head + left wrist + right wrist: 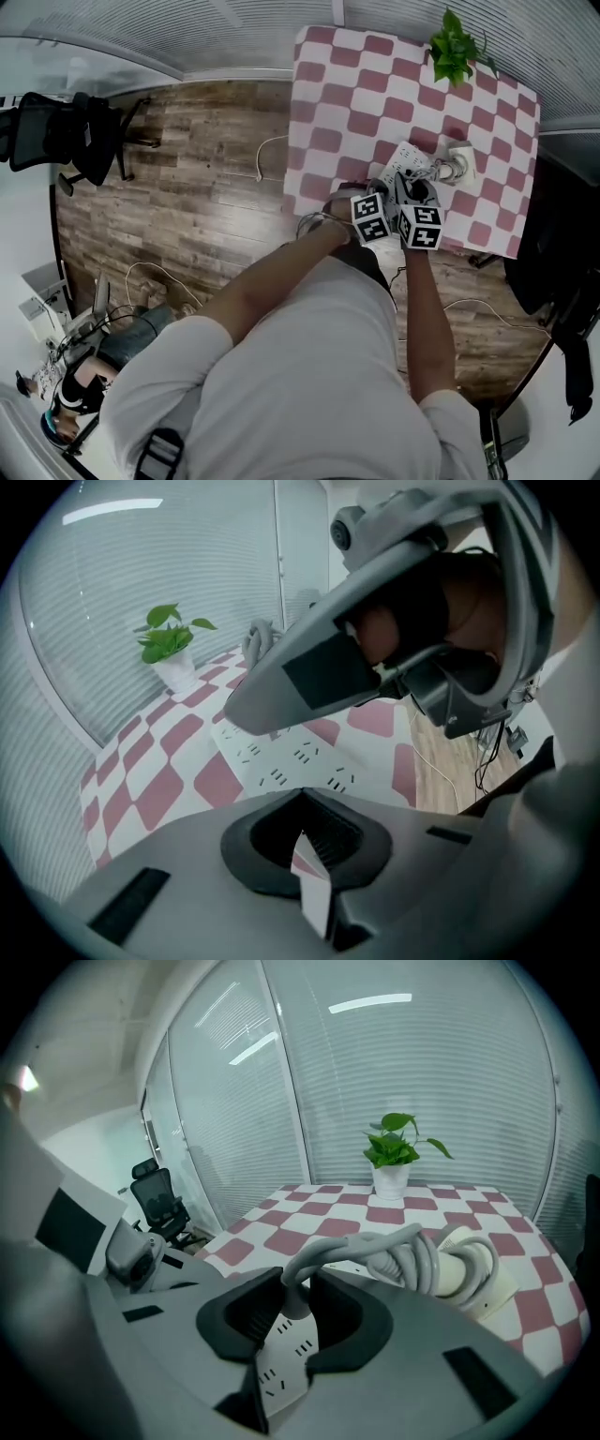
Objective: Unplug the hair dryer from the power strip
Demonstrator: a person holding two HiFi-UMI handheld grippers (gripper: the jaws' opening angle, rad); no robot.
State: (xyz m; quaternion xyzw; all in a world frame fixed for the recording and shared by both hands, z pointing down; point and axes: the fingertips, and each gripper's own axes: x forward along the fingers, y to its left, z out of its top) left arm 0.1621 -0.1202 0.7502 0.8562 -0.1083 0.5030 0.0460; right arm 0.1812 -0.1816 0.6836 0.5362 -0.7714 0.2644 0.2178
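Right tool point(292, 1293), right gripper view: closed on the hair dryer's plug point(292, 1305), with a pad against each side.
Cord point(375, 1251), right gripper view: rises out of the jaws and runs to the coils wound round the hair dryer point(469, 1274), which lies on the table point(309, 1241) just beyond.
Power strip point(281, 1372), right gripper view: white, directly under the held plug. Bare sockets show through the gap below the jaws.
Left tool point(302, 808), left gripper view: jaws drawn to a thin slit over the strip's near end. Whether they nip anything cannot be told.
Head view: both tools sit side by side over the strip, near the table's front edge. The dryer is just beside them and a plant point(453, 47) stands at the far edge.
Done: the plug is gripped, and it looks lifted off the strip's face, though its prongs are hidden.
Left: carry the plug clear and let go.
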